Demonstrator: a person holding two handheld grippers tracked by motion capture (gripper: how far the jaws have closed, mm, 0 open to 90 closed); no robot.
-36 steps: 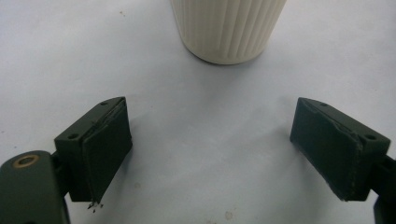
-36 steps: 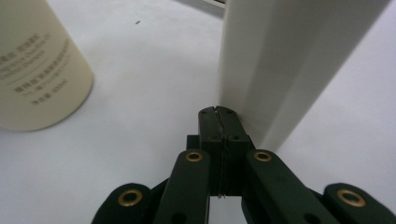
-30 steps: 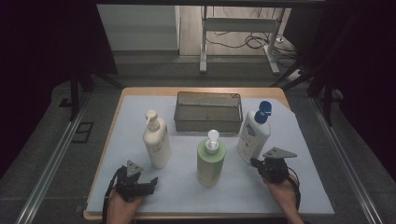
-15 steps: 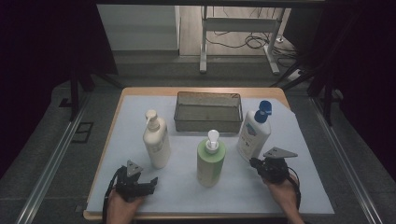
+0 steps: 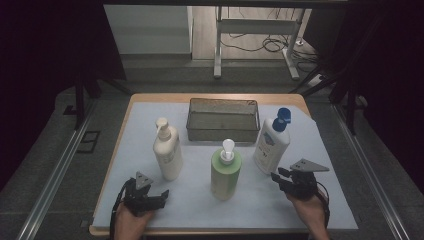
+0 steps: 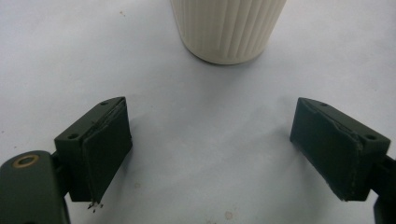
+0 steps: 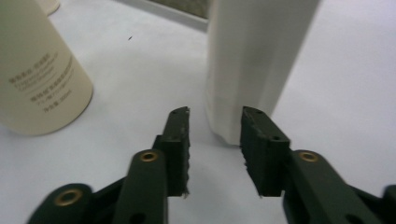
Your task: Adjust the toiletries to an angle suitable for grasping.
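Three bottles stand on the white mat: a cream pump bottle (image 5: 167, 150), a green pump bottle (image 5: 226, 170) and a white bottle with a blue cap (image 5: 272, 142). My left gripper (image 5: 156, 191) rests at the front left, open wide; in the left gripper view its jaws (image 6: 212, 149) are empty, with the cream bottle's ribbed base (image 6: 229, 28) a short way ahead. My right gripper (image 5: 276, 176) sits just in front of the white bottle. Its jaws (image 7: 215, 126) have just been opening and stand partly apart, with nothing between them and the white bottle's base (image 7: 257, 60) just beyond the tips.
A dark wire basket (image 5: 223, 120) stands at the back middle of the mat. The green bottle (image 7: 37, 79) stands left of the right gripper's jaws. The table's wooden edge (image 5: 215, 96) borders the mat, with dark floor and rails at both sides.
The right gripper's jaws stand a little further apart than before. Both hands and the bottles keep their places.
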